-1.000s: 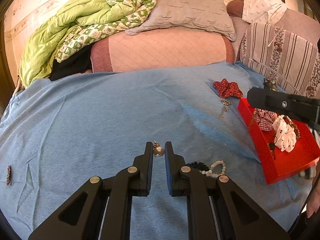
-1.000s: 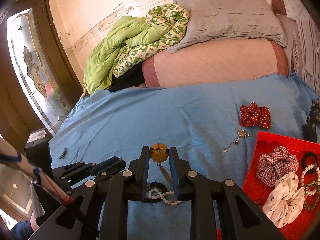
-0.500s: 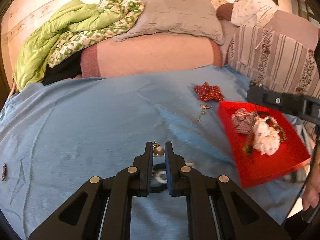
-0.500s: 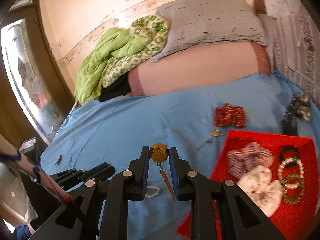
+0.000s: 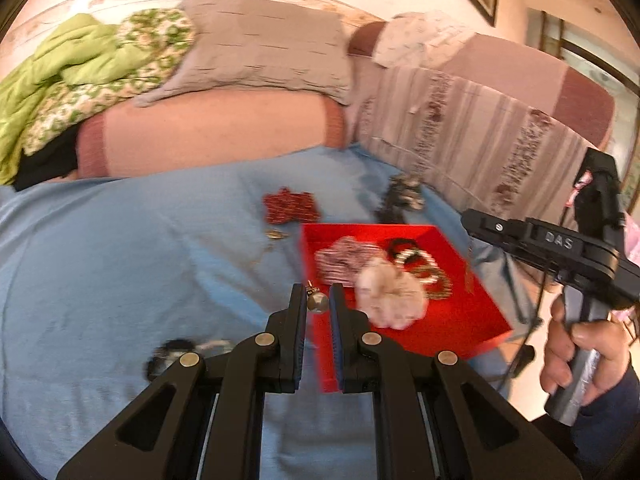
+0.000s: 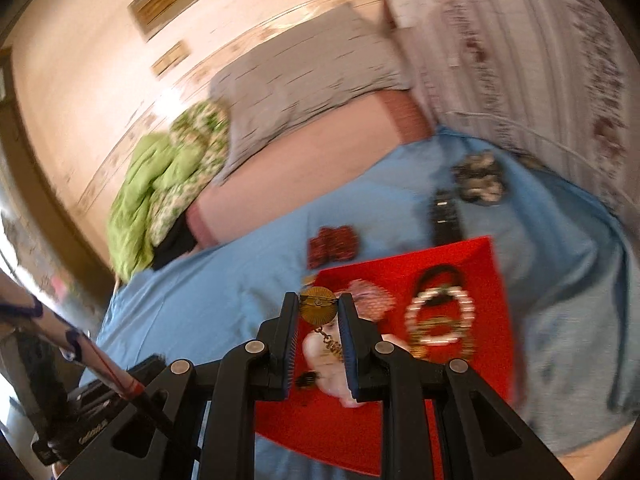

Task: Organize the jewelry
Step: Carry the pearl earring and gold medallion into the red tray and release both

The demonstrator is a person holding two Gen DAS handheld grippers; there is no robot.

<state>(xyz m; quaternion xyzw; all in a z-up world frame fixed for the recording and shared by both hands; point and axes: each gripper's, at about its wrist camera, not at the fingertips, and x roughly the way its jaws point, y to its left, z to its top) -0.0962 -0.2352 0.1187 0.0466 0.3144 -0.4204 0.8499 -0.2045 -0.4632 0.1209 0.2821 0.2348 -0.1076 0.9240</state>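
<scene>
The blue bedsheet [image 5: 100,260] carries the red tray [image 6: 492,280], already loaded with a white scrunchie [image 5: 390,296], a checked scrunchie [image 5: 340,260], and bead bracelets [image 6: 440,318]. Outstanding on the sheet: a red polka-dot scrunchie [image 5: 290,205], a small pendant [image 5: 276,234], and blurred beads [image 5: 176,354]. The right tool [image 6: 319,309], above the tray, pinches a gold medallion brooch [image 6: 319,309]; the left tool [image 5: 317,304], at the tray's edge, pinches a small silver-ball earring [image 5: 317,303]. Nothing obstructs either drop.
</scene>
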